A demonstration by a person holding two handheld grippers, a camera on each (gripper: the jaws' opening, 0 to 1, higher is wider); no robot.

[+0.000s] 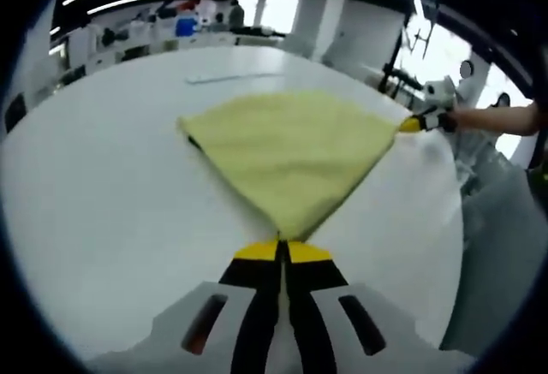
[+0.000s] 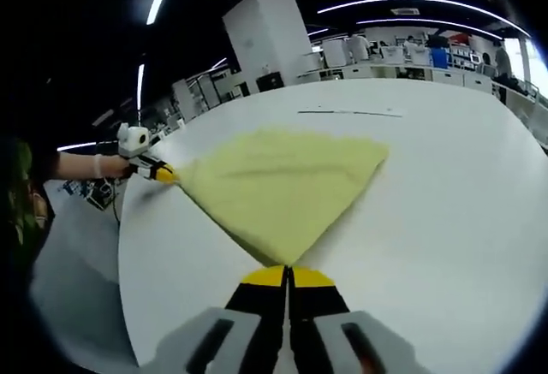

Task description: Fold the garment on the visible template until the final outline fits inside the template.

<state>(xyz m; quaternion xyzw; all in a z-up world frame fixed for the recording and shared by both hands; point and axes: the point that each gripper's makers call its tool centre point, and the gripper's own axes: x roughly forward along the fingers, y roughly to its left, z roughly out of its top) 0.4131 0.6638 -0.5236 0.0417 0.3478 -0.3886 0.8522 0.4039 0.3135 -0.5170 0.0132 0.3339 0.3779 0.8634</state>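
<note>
The garment lies spread on the worktop, fanning out ahead of the left gripper, whose fingers are closed on its nearest corner. The right gripper pinches the corner off to the right of those fingers. In the right gripper view, a thin line lies on the worktop beyond the garment's far edge.

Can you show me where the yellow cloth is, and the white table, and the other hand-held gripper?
yellow cloth [image 1: 291, 151]: left gripper view, middle of the fabric.
white table [image 1: 111, 211]: left gripper view, bare top.
right hand-held gripper [image 1: 411, 123]: left gripper view, yellow tips at cloth's corner.
</note>
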